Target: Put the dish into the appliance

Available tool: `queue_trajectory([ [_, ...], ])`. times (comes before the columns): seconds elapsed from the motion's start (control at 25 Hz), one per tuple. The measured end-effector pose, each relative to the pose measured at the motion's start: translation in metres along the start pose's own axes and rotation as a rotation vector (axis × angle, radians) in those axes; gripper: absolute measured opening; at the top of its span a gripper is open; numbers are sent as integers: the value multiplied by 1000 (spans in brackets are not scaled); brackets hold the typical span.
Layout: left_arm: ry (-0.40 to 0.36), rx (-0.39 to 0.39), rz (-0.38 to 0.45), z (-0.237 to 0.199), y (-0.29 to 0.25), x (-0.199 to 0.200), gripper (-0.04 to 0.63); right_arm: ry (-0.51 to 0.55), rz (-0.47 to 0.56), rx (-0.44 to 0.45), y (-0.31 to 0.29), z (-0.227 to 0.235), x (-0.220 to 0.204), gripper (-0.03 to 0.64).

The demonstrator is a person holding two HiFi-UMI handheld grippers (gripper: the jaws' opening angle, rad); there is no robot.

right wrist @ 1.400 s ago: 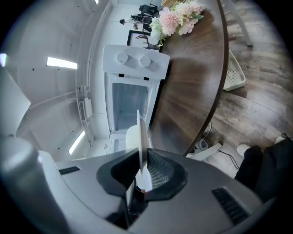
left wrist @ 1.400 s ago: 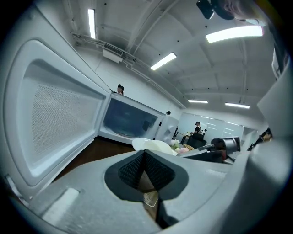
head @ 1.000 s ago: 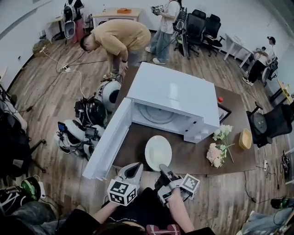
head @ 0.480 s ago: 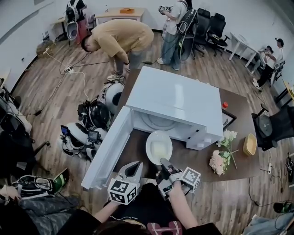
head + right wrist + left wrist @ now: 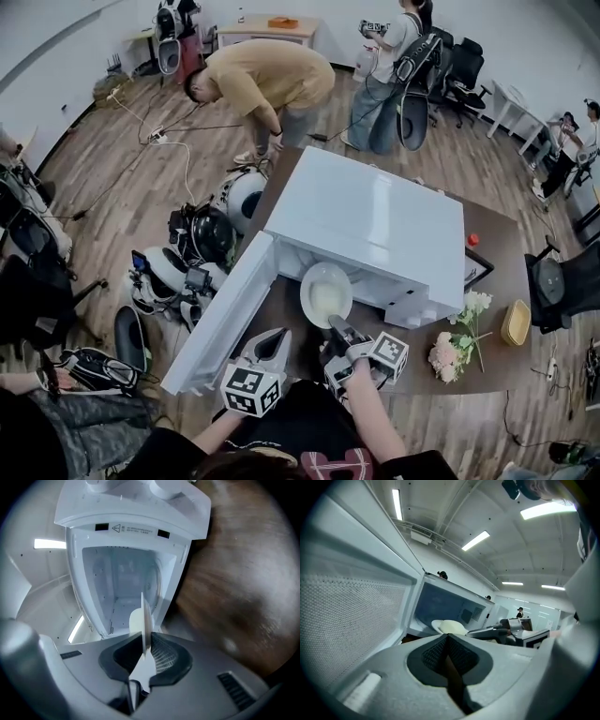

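A white round dish (image 5: 325,292) is held level at the mouth of the white microwave (image 5: 375,220), its far rim at the opening. My right gripper (image 5: 335,327) is shut on the dish's near rim; in the right gripper view the dish (image 5: 143,620) shows edge-on between the jaws, with the microwave cavity (image 5: 123,590) straight ahead. The microwave door (image 5: 222,314) stands swung open to the left. My left gripper (image 5: 275,344) hovers beside the door, jaws together and empty (image 5: 447,641); in its view the dish (image 5: 447,626) sits ahead, with the door (image 5: 351,611) at left.
The microwave stands on a dark wooden table (image 5: 487,361) with a bunch of flowers (image 5: 457,339) and a small yellow bowl (image 5: 515,322) at the right. Helmets and gear (image 5: 187,253) lie on the floor left of the door. People stand and bend beyond the table (image 5: 267,84).
The dish has travelled forward from over the table front to the microwave's mouth, carried by my right gripper. The left gripper has kept its place by the door.
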State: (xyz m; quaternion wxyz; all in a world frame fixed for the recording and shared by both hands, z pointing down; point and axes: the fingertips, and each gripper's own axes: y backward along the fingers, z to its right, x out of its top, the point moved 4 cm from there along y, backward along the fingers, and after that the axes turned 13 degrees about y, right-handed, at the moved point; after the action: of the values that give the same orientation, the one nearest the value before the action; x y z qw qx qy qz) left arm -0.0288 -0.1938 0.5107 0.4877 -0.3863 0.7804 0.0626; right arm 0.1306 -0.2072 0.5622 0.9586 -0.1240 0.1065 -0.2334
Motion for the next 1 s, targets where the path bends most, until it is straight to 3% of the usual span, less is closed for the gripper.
queue_trajectory([
  [0.4, 5, 46, 12, -7, -10, 4, 9, -31, -32, 1, -36, 4, 14, 58],
  [1.0, 49, 108, -27, -23, -15, -1, 9, -23, 23, -23, -73, 8, 43, 57],
])
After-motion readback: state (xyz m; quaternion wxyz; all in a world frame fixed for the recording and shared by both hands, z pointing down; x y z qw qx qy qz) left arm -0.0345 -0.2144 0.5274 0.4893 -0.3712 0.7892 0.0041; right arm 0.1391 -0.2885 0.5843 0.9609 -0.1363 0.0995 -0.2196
